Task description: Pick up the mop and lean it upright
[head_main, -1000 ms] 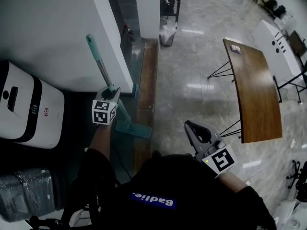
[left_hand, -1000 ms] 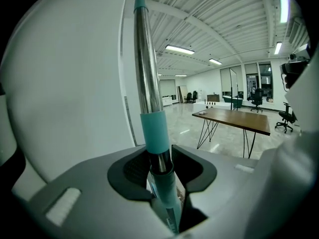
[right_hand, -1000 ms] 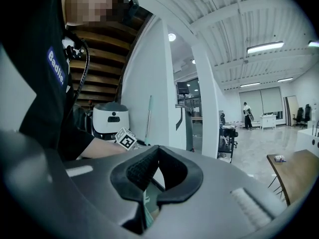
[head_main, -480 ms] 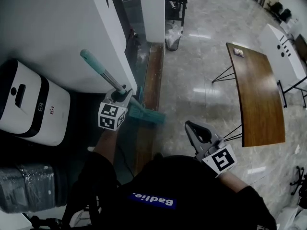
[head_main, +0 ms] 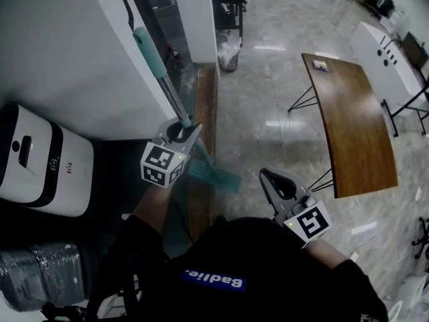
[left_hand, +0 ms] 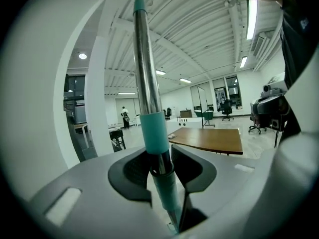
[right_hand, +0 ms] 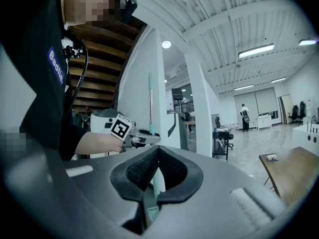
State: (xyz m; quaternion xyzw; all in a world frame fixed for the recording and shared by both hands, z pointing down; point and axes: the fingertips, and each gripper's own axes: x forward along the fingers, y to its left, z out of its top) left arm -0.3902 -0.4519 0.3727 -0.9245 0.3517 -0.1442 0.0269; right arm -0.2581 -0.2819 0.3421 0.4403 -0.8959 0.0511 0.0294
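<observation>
The left tongs (head_main: 184, 131) are clamped on the mop (head_main: 161, 72) at its handle. The handle slants up along the white wall (head_main: 67, 52), with its teal head (head_main: 214, 175) just below. The right tongs (head_main: 271, 178) are closed, empty and well apart.

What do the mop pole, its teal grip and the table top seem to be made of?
Mop pole: probably metal, polished; silvery with bright reflections.
Teal grip: likely plastic or rubber, matte, evenly coloured.
Table top: wood or veneer, brown with long grain, slight sheen.
</observation>
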